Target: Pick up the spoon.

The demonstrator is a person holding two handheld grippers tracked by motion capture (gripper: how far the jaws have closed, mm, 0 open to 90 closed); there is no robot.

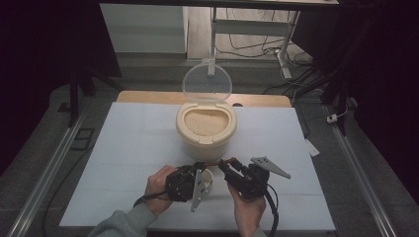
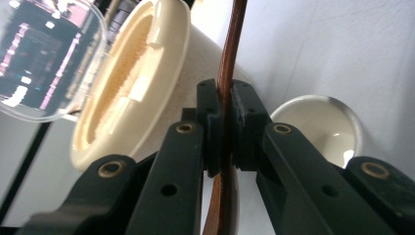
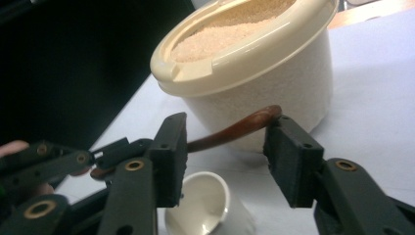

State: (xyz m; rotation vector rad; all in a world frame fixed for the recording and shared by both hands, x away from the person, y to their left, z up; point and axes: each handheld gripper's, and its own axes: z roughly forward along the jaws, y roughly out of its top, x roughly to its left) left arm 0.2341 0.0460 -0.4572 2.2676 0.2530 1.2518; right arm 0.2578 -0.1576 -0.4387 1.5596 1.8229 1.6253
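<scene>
Spoon: thin brown wooden spoon (image 2: 226,73), light, stiff, smooth; you take its handle.
Left gripper (image 2: 224,125): jaws clamp it.
Right gripper (image 3: 227,152): jaws apart, flanking handle end.

A small cup (image 1: 208,177) lies before the grain-filled container (image 1: 206,129).

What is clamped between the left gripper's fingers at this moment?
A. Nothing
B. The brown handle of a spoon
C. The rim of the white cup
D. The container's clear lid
B: in the left gripper view the left gripper is shut on the thin brown spoon handle; the white cup lies beyond it.
</scene>
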